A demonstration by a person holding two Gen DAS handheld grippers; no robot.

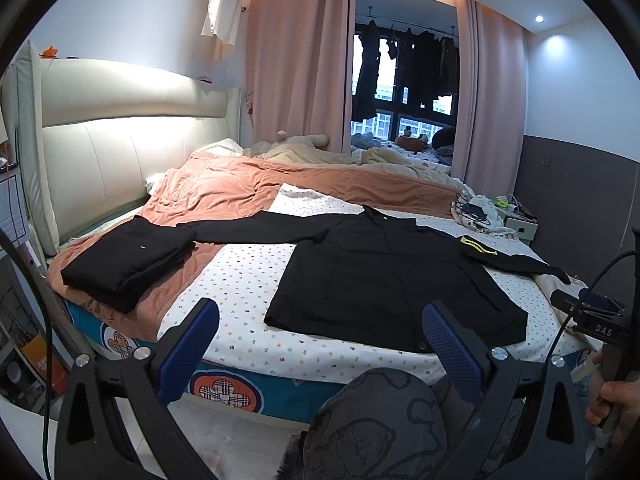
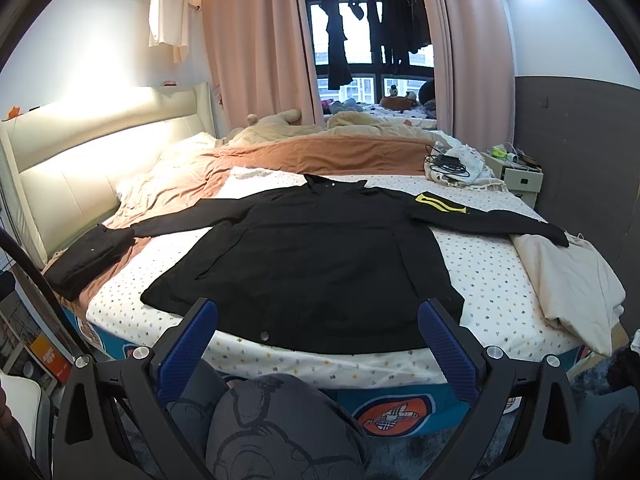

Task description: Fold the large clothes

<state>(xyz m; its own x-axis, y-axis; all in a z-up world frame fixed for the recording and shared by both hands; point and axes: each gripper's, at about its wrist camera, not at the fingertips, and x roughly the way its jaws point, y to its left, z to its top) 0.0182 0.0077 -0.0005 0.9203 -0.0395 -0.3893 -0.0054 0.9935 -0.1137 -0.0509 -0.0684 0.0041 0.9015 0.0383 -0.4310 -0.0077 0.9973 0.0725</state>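
Observation:
A large black jacket (image 1: 384,276) lies spread flat on the dotted white sheet, collar away from me, both sleeves stretched out sideways; it also shows in the right wrist view (image 2: 316,256). Its right sleeve carries a yellow patch (image 2: 440,204). My left gripper (image 1: 320,324) is open and empty, held back from the bed's near edge in front of the jacket's hem. My right gripper (image 2: 318,322) is open and empty, also in front of the hem. The right gripper's body (image 1: 600,324) shows at the right of the left wrist view.
A folded black garment (image 1: 128,260) lies on the orange blanket (image 1: 224,188) at the left. A cream cloth (image 2: 568,276) lies at the bed's right edge. Cables and a cloth (image 2: 452,164) sit at the far right by a nightstand (image 2: 520,176). My knee (image 2: 280,428) is below the grippers.

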